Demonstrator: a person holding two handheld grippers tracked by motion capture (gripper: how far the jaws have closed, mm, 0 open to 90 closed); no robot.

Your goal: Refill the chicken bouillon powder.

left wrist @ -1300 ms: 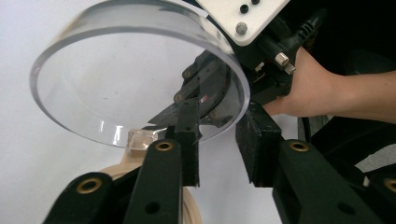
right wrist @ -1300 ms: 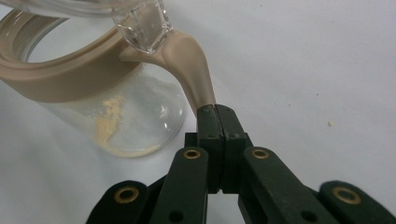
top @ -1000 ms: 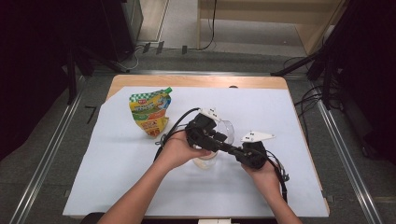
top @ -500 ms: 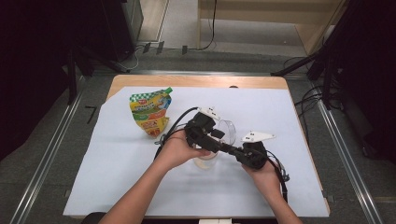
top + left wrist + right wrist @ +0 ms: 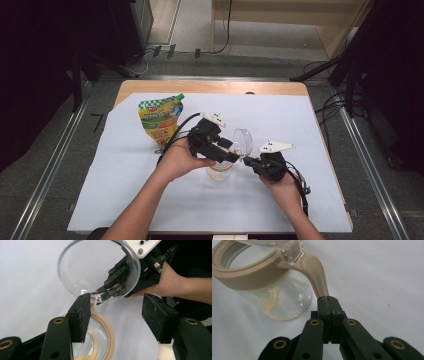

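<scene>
A glass jar (image 5: 219, 173) with a beige rim and a little yellow powder inside stands mid-table. Its clear round lid (image 5: 242, 141) is tipped up on its hinge. My right gripper (image 5: 328, 300) is shut on the jar's beige handle (image 5: 314, 273), and comes in from the right (image 5: 248, 161). My left gripper (image 5: 120, 312) hangs open above the jar rim (image 5: 106, 333), its left jaw touching the edge of the lid (image 5: 100, 267). From above, the left gripper (image 5: 231, 152) sits just left of the lid.
A green and yellow refill pouch (image 5: 161, 117) lies at the back left of the white table cover (image 5: 125, 190). Cables trail from both grippers. The wooden table edge (image 5: 210, 87) runs along the far side.
</scene>
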